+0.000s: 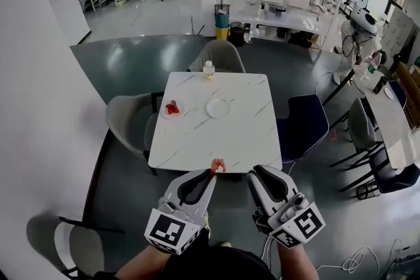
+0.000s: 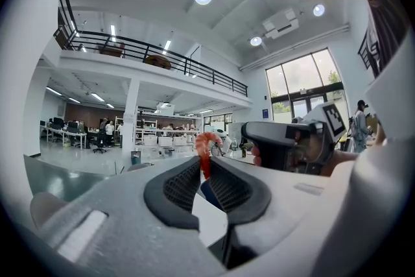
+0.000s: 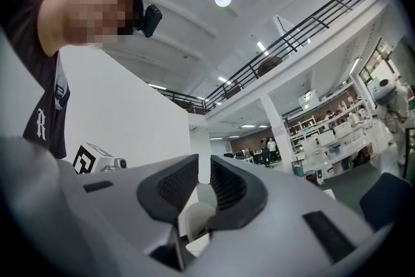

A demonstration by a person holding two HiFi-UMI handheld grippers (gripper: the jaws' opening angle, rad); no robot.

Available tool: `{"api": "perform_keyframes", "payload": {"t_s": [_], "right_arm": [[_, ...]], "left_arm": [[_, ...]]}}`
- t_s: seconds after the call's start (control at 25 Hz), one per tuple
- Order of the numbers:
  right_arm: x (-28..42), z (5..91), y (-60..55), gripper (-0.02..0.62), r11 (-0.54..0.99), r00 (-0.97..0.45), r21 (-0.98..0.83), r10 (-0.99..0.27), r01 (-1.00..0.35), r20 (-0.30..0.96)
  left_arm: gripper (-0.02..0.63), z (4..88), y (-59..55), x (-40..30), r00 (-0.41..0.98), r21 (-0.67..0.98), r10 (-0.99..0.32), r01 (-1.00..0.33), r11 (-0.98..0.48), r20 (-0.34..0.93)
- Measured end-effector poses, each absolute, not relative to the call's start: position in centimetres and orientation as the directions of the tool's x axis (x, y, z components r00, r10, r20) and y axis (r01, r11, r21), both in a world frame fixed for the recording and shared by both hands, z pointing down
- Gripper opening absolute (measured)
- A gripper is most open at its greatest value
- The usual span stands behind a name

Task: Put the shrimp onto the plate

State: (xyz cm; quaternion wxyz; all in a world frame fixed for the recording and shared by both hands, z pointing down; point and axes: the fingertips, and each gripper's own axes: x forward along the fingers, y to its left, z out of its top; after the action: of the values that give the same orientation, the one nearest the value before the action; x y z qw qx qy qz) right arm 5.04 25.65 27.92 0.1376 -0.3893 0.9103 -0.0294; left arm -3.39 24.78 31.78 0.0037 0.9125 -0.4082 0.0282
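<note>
My left gripper (image 1: 214,171) is shut on an orange-red shrimp (image 1: 217,166), held just over the near edge of the white marble table (image 1: 243,134). In the left gripper view the shrimp (image 2: 205,144) sticks up from between the black pads (image 2: 182,183). An empty white plate (image 1: 218,107) lies near the table's middle. To its left a second small plate (image 1: 164,114) carries red shrimp (image 1: 172,108). My right gripper (image 1: 256,173) hovers beside the left one at the table's edge. Its jaws (image 3: 203,173) are shut with only a thin gap and nothing between them.
A small bottle (image 1: 209,69) stands at the table's far edge. Grey chairs (image 1: 125,121) sit at the left and the far side, a dark blue chair (image 1: 303,124) at the right. Another grey chair (image 1: 49,239) is near me on the left.
</note>
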Motion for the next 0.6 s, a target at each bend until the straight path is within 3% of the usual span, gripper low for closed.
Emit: {"api": "perform_keyframes", "payload": {"t_s": [0.6], "right_arm": [[1.9,30.1,10.3,0.06,0.567,-0.543,-0.203,-0.823,-0.798,-0.167]], "left_arm": [[0.049,35.1,7.6,-5.9,0.752,-0.009,-0.649,-0.653,-0.758,0.114]]}}
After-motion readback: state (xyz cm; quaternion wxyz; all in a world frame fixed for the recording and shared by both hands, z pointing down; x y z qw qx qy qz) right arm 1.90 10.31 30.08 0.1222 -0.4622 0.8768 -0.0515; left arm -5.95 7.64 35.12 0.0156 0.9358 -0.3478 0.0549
